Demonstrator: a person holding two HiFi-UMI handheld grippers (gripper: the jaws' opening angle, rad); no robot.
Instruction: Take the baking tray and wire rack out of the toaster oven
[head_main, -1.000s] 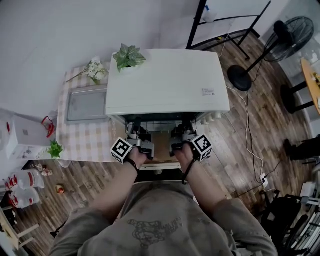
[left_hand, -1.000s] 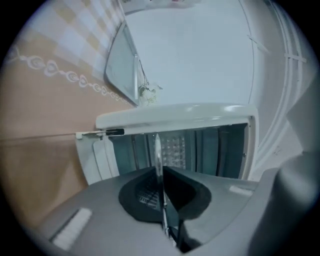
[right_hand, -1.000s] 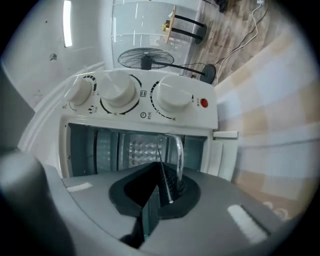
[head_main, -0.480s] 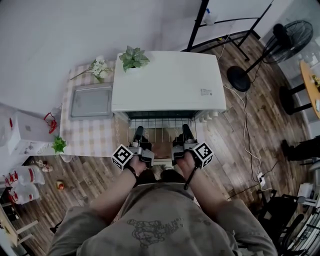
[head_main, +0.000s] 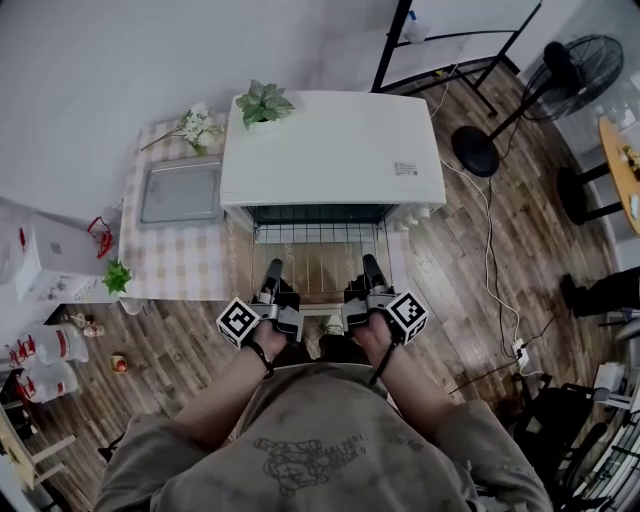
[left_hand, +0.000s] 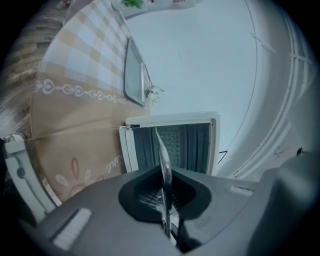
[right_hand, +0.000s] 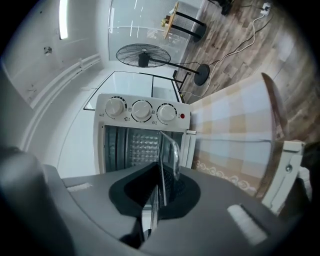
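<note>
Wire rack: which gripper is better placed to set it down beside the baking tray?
Left, probably. The left gripper and right gripper are both shut on the wire rack, but the baking tray lies on the left gripper's side of the toaster oven.

place: home room | wood floor (head_main: 540, 200) | checked tablecloth (head_main: 170, 265) | pedestal fan (head_main: 588, 75)

- wire rack (head_main: 318, 262): far end hidden inside toaster oven (head_main: 330, 150); near edge covered where left gripper (head_main: 273, 268) and right gripper (head_main: 368, 263) clamp it.
- label (head_main: 405, 169) on oven top: print too small to read.
- dials (right_hand: 141, 110): markings too small to read.
- orange table (head_main: 622, 160), far right: cut by frame edge.
</note>
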